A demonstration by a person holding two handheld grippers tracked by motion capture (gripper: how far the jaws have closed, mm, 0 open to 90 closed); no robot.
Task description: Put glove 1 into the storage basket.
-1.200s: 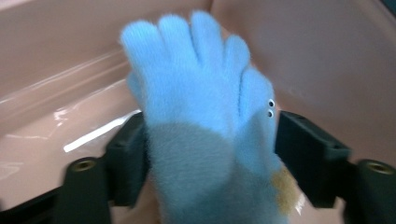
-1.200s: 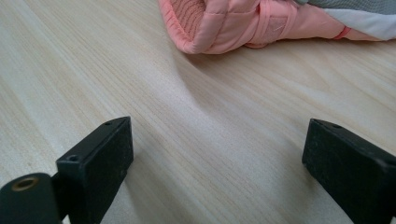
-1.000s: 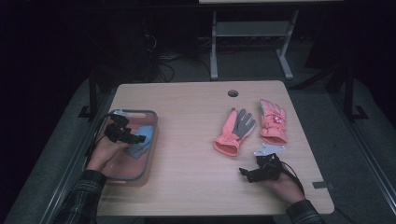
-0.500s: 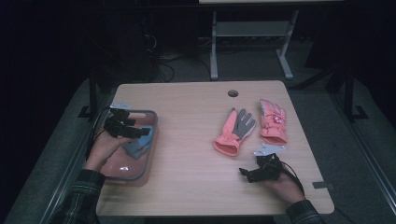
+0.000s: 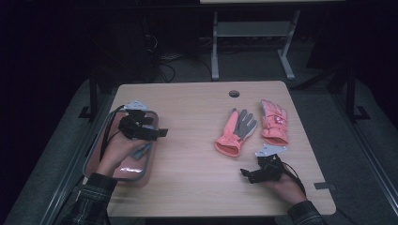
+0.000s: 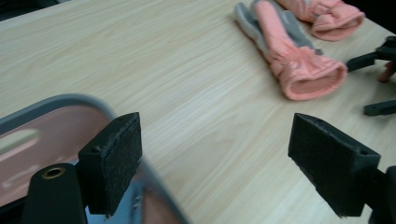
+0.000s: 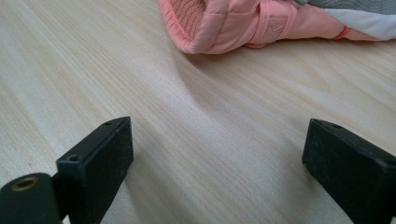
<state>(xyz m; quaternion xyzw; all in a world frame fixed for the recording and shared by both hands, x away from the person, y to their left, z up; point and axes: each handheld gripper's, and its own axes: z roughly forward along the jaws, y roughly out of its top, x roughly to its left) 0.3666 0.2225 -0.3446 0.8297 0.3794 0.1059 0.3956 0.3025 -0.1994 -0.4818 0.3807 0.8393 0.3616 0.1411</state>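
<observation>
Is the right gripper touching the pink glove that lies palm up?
Apart. In the right gripper view, bare wood lies between the open right gripper and the glove; the high view shows the same gap.

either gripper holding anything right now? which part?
Nothing held. Left gripper is open over the tray edge; right gripper is open above bare table, short of the nearer glove.

2 pink gloves (image 5: 237,132) (image 5: 274,121), flat, side by side, table's right half
</observation>
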